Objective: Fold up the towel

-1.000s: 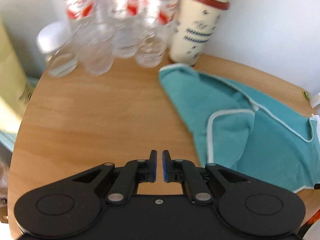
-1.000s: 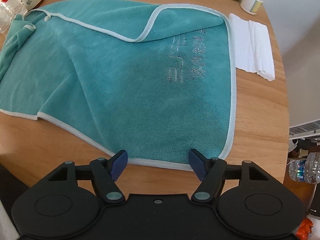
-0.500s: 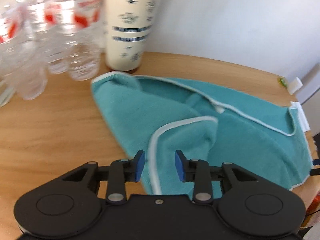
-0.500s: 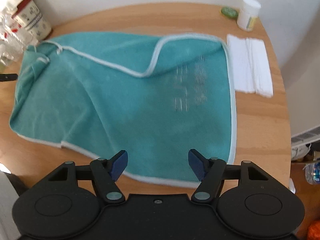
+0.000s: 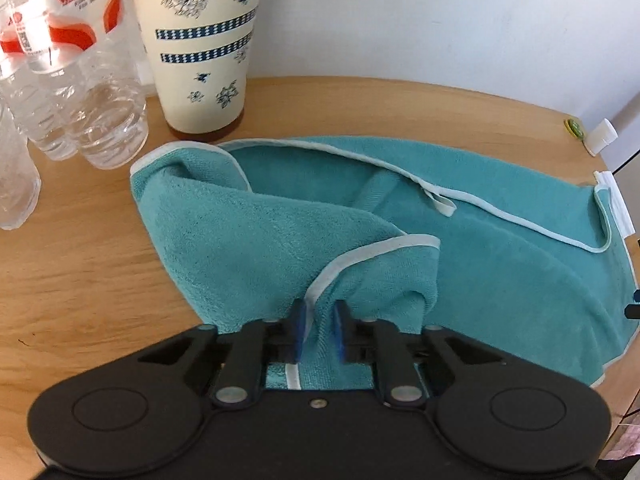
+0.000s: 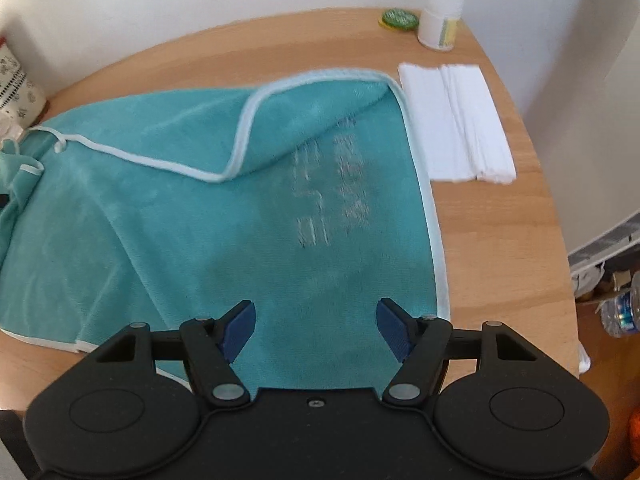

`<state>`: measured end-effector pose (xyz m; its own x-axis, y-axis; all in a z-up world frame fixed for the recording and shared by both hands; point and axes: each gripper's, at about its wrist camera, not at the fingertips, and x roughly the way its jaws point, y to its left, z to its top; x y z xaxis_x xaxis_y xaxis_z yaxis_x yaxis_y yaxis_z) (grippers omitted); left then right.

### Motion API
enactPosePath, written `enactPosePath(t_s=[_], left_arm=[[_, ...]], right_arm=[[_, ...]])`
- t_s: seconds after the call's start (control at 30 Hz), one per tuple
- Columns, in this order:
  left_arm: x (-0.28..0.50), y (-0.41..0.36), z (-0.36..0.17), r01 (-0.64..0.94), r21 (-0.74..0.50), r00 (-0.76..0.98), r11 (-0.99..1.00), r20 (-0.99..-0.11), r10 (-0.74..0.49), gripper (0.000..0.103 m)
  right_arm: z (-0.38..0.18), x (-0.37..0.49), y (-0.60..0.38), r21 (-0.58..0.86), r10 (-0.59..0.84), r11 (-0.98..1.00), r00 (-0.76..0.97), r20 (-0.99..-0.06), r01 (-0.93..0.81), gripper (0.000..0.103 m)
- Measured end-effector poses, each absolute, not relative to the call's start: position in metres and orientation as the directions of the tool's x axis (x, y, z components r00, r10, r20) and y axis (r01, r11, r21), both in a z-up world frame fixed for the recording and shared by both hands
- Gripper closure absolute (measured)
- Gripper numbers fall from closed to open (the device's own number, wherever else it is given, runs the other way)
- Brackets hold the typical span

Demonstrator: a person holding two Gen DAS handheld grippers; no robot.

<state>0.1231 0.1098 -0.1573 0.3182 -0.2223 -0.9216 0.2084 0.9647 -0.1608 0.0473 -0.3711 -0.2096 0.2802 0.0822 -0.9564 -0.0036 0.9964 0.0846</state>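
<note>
My left gripper (image 5: 319, 330) is nearly closed around the white-trimmed edge of the teal towel (image 5: 500, 256), not yet clearly pinching it. My right gripper (image 6: 316, 330) hangs wide open over the towel's near end (no grip yet). The towel lies rumpled on the round wooden table (image 6: 492, 240), one corner flopped over at 12 o'clock; I judge the folding barely begun.

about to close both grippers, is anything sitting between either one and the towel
Nothing visible blocks either. The left gripper already straddles a raised fold of the teal towel with its white-trimmed edge between the pads. The right gripper is open directly over the towel's near end. The cup, bottles and white paper stack sit off to the sides.
</note>
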Motion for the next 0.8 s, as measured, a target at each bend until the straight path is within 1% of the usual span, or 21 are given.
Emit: enactPosePath(t_s=[0.07,0.1,0.23,0.3,0.4,0.43,0.5,0.53,0.6,0.7,0.8], left_arm=[[0.121,0.109,-0.154,0.201,-0.147,0.331,0.969,-0.920,-0.208,0.096],[0.118,0.110,-0.149,0.196,-0.121,0.349,0.973,-0.919,-0.184,0.096],[0.110,0.117,-0.139,0.173,-0.093,0.377,0.980,-0.913,-0.153,0.097],[0.106,0.125,-0.133,0.152,-0.084,0.384,0.985,-0.913,-0.137,0.097],[0.092,0.143,-0.116,0.100,-0.067,0.421,0.993,-0.901,-0.103,0.097],[0.081,0.156,-0.105,0.058,-0.032,0.455,0.998,-0.889,-0.055,0.097],[0.072,0.167,-0.095,0.023,-0.015,0.483,1.000,-0.875,-0.024,0.097],[0.061,0.179,-0.087,-0.024,0.002,0.493,1.000,-0.870,0.013,0.097],[0.048,0.193,-0.079,-0.077,0.026,0.493,0.997,-0.868,0.061,0.097],[0.010,0.218,-0.079,-0.177,0.070,0.421,0.982,-0.896,0.140,0.097],[-0.012,0.231,-0.090,-0.238,0.085,0.357,0.968,-0.919,0.168,0.097]], right_arm=[[-0.211,0.046,-0.369,0.074,0.077,0.997,0.282,-0.956,-0.018,0.031],[-0.211,0.045,-0.368,0.069,0.073,0.997,0.283,-0.956,-0.027,0.031],[-0.214,0.045,-0.359,0.022,0.049,0.995,0.272,-0.961,-0.099,0.028],[-0.215,0.046,-0.360,0.026,0.053,0.994,0.269,-0.962,-0.102,0.027],[-0.211,0.045,-0.363,0.030,0.062,0.992,0.264,-0.963,-0.122,0.027],[-0.211,0.045,-0.362,0.027,0.063,0.990,0.263,-0.963,-0.137,0.027],[-0.212,0.045,-0.363,0.030,0.067,0.989,0.259,-0.964,-0.145,0.027],[-0.212,0.046,-0.363,0.029,0.068,0.987,0.251,-0.966,-0.159,0.027],[-0.212,0.048,-0.364,0.031,0.074,0.983,0.238,-0.969,-0.181,0.027],[-0.212,0.051,-0.365,0.034,0.081,0.977,0.215,-0.973,-0.210,0.027],[-0.212,0.051,-0.364,0.032,0.079,0.976,0.211,-0.974,-0.217,0.025]])
